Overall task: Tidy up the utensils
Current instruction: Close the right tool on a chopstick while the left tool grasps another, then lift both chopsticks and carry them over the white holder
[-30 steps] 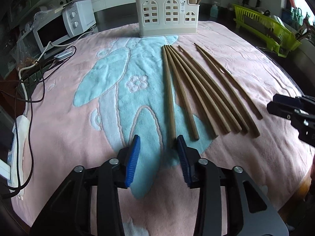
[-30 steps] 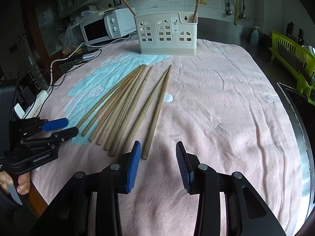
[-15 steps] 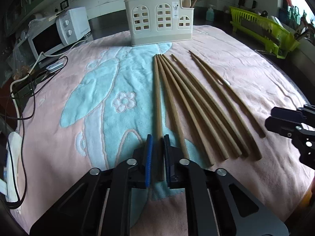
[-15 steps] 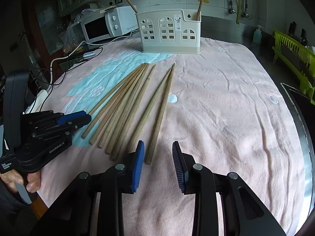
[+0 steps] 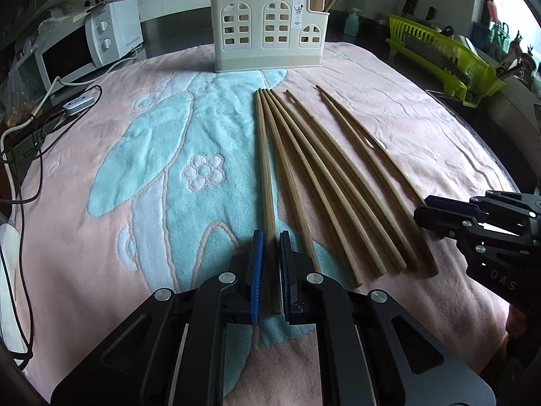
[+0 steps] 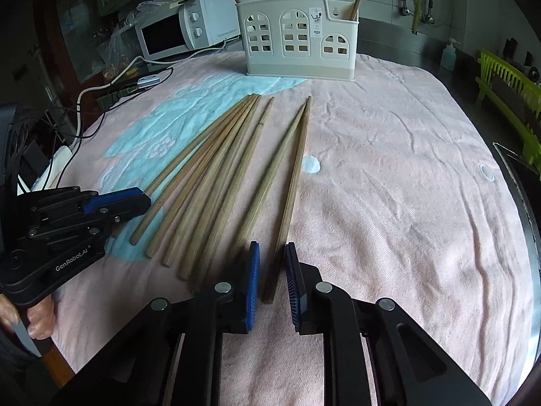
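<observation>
Between my left gripper's (image 5: pixel 270 264) jaws I saw a chopstick (image 5: pixel 265 169) of pale brown wood, matt, with a fine lengthwise grain. The gripper's pads (image 5: pixel 257 270) were blue ribbed plastic or rubber, on matt black plastic frames with bright metal rivets. Just right of my jaws lay more chopsticks (image 5: pixel 324 182) of the same dull wood. Under them was a towel (image 5: pixel 135 176), soft looped cloth in pink and pale blue, rough and wrinkled. Far ahead of the jaws stood a utensil holder (image 5: pixel 268 42) of smooth cream plastic with a slight sheen. My right gripper (image 6: pixel 272 270) showed the same black plastic.
</observation>
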Motion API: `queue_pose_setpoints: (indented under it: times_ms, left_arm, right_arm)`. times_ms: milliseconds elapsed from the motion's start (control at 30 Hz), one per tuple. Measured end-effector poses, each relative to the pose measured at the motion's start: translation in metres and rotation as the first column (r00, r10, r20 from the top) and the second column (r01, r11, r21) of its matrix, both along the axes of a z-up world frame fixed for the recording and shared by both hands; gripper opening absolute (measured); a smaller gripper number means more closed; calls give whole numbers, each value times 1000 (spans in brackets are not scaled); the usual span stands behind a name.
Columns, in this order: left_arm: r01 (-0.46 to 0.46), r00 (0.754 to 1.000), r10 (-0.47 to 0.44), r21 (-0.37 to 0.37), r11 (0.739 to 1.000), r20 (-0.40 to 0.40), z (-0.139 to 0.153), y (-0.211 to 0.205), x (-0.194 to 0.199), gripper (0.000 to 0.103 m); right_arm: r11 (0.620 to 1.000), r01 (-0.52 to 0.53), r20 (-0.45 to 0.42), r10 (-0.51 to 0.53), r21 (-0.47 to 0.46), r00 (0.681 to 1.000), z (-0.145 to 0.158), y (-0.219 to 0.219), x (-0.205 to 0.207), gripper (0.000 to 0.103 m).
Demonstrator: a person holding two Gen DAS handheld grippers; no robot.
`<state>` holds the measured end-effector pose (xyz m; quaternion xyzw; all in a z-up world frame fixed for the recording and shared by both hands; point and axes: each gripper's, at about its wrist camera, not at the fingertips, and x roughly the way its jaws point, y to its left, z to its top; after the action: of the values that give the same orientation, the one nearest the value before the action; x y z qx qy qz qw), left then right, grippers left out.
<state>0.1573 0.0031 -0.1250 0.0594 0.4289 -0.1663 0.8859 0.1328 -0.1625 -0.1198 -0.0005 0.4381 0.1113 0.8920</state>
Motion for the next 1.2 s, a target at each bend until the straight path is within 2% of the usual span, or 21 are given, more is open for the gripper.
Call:
queue_pose_setpoints:
  times_ms: [33, 133, 300, 467, 667, 900, 1033, 1200]
  left_arm:
    - [6, 1000, -6, -3, 1000, -7, 0, 1, 1, 9]
    - [6, 999, -7, -14, 1000, -34, 1, 2, 5, 8]
    - [13, 999, -12, 11, 1000, -40, 2, -2, 7, 9]
    - [7, 999, -8, -4, 1000, -35, 6, -1, 5, 6]
    - [5, 997, -1, -45, 999, 78, 38, 2, -6, 6]
    - [21, 979, -1, -95, 995, 206, 76, 5, -11, 5]
    - [32, 964, 0, -116, 993, 265, 92, 6, -8, 5]
    - [46, 957, 0, -154, 987, 289, 105, 5, 3, 5]
  right_arm:
    - [1000, 4, 3, -4, -13, 1000, 0, 0, 0, 10]
    - [1000, 9, 3, -9, -14, 1000, 0, 0, 1, 9]
    - [1000, 15, 9, -15, -6, 1000, 2, -4, -3, 7]
    - [1000, 17, 68, -16, -16, 998, 19, -9, -15, 6]
    - [1000, 15, 178, -14, -4, 984, 56, -17, -27, 6]
    - [1000, -6, 301, -1, 22, 954, 101, -18, -26, 6]
    - [999, -24, 340, 12, 33, 940, 121, -18, -19, 6]
    - [996, -54, 354, 26, 69, 935, 135, -17, -4, 6]
